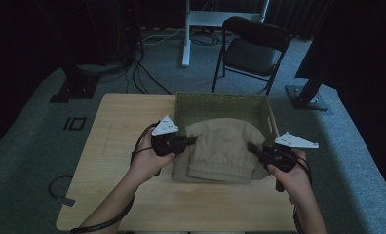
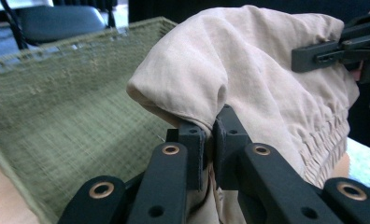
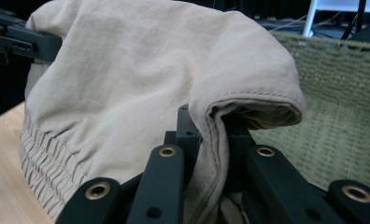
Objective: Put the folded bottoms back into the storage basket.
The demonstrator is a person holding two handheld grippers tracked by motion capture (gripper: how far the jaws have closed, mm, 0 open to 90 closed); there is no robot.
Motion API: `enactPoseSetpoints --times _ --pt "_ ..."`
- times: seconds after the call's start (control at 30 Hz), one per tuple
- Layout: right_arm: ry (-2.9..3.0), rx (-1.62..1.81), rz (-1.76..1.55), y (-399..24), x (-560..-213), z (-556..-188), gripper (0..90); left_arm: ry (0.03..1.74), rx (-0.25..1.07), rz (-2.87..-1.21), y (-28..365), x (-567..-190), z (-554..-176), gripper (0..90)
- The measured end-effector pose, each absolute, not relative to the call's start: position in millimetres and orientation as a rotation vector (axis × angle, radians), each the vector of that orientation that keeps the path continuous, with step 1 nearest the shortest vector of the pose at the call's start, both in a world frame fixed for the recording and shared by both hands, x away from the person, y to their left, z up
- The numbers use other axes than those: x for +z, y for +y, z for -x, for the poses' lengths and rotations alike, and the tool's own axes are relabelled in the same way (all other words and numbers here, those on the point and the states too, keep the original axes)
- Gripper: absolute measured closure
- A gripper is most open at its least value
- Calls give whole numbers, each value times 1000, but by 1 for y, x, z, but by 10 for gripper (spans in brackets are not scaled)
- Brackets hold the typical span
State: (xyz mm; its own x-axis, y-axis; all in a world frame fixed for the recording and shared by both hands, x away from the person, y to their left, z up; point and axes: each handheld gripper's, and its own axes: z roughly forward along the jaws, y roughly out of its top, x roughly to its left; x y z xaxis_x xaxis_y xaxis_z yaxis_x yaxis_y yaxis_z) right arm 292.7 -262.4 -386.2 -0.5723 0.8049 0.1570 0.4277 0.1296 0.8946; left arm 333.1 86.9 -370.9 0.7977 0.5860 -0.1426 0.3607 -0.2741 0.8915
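High view, left gripper (image 1: 193,140) and right gripper (image 1: 252,147) each clamped on beige garment (image 1: 223,148), stretched between, seemingly partly over green basket (image 1: 220,101), wooden table (image 1: 113,131).

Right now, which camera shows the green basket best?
The high view: the whole green woven basket sits on the table, its near part hidden behind the folded beige garment. The left gripper view gives a blurred wall of it; the right gripper view, a corner.
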Motion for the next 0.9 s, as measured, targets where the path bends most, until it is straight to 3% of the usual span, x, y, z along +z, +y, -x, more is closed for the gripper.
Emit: enactPoseSetpoints --times 0.9 --pt "1964 1509 -1204 -263 -336 -354 814 748 295 -1819 90 -315 -396 854"
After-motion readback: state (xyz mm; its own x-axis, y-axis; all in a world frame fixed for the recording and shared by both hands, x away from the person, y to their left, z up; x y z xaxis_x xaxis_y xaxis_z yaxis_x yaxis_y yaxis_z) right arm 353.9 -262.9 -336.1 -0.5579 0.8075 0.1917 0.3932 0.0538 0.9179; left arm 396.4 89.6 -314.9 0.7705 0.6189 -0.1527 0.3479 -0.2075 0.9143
